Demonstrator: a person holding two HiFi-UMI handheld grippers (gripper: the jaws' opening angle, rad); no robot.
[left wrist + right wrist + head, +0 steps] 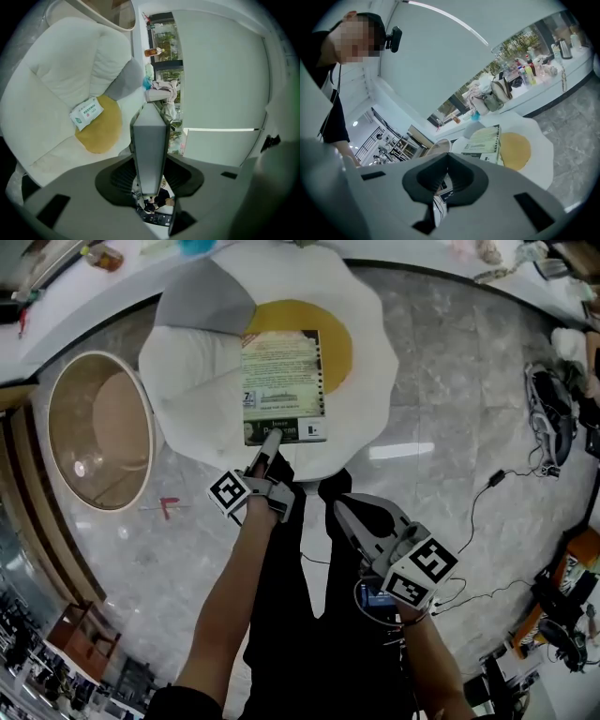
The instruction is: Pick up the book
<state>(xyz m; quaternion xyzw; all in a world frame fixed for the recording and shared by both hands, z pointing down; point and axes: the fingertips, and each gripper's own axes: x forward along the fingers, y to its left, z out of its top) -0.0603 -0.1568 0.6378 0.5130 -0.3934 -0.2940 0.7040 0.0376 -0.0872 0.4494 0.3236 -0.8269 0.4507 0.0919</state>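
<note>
The book [283, 385], back cover with green print facing up, hangs above the white egg-shaped cushion [370, 352] and covers part of its yellow yolk [337, 348]. My left gripper [269, 448] is shut on the book's near edge. In the left gripper view the book [150, 150] stands edge-on between the jaws. A white wipes packet [86, 112] lies on the yolk [101, 133]. My right gripper [347, 514] hovers lower right, apart from the book, jaws together on nothing. In the right gripper view the book [485, 140] shows beyond the shut jaws.
A round tan bowl chair [98, 432] stands left of the cushion. A grey pillow [206, 301] lies on the cushion's far left. Cables [487, 486] and gear [553, 409] sit on the marble floor at right. A counter with bottles [529, 68] runs along the back.
</note>
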